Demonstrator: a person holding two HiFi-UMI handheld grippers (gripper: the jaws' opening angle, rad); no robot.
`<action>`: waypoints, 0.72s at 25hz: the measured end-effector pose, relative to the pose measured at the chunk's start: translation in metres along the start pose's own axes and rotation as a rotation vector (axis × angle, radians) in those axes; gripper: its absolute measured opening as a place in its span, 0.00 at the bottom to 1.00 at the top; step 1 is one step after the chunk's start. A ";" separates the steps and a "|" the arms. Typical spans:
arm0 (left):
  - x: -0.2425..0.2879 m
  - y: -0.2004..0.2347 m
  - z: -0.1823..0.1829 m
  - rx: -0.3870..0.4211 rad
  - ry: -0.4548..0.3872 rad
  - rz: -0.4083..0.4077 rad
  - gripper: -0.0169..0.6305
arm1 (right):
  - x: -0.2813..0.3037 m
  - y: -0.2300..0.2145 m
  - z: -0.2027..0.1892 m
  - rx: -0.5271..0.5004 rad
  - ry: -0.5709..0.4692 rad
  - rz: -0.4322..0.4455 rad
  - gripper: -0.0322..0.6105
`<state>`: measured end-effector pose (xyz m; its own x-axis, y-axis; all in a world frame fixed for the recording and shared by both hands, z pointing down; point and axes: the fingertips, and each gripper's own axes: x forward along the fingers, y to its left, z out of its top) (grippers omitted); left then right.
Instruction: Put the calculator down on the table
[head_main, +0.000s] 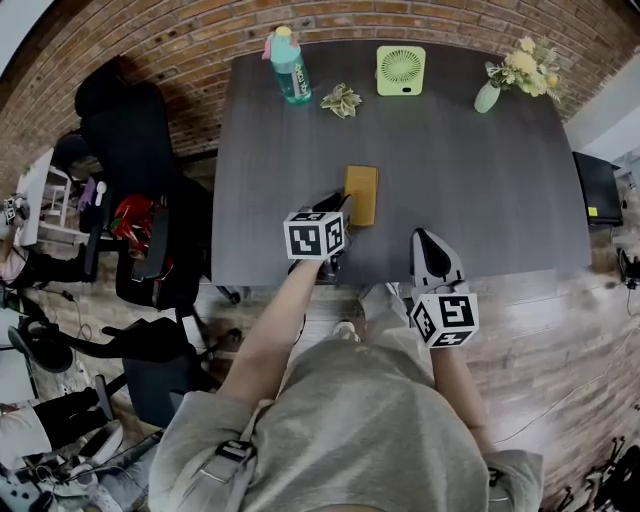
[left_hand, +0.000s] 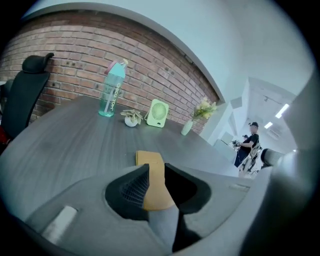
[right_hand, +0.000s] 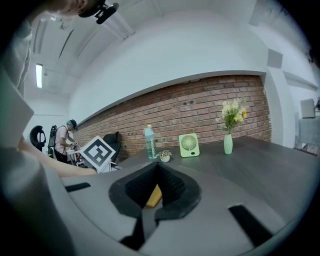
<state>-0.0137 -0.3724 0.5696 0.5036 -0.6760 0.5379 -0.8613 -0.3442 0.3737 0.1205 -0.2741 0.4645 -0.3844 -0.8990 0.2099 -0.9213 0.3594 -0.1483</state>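
Along the far edge of the table (head_main: 500, 200), at the top of the frame, stand a water bottle (head_main: 289, 66), a small plant (head_main: 341, 100), a green fan (head_main: 401, 70) and a vase of flowers (head_main: 487, 97). All are well apart from the calculator (head_main: 362, 192), which lies flat mid-table, near the front edge. The left gripper (head_main: 343, 204) sits at its lower left corner with its jaws spread, and the calculator's near end shows in the gap between them. The right gripper (head_main: 421, 237) hangs over the front edge, lower right, jaws pressed together and empty. Bare tabletop lies open to the right of the calculator. The table is dark grey. A brick wall (head_main: 160, 40) runs behind, an office chair (head_main: 125, 125) stands upper left, and there is wooden floor (head_main: 560, 330) lower right.
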 end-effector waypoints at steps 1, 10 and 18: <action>-0.008 -0.004 0.001 0.017 -0.010 -0.006 0.18 | -0.003 0.004 0.001 -0.001 -0.005 0.002 0.05; -0.078 -0.036 0.005 0.107 -0.109 -0.054 0.13 | -0.027 0.037 0.001 -0.015 -0.027 0.028 0.05; -0.134 -0.046 0.005 0.116 -0.201 -0.063 0.10 | -0.044 0.064 0.001 -0.036 -0.039 0.041 0.05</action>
<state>-0.0423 -0.2695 0.4763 0.5431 -0.7631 0.3503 -0.8363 -0.4544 0.3067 0.0787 -0.2121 0.4447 -0.4200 -0.8921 0.1665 -0.9066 0.4043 -0.1207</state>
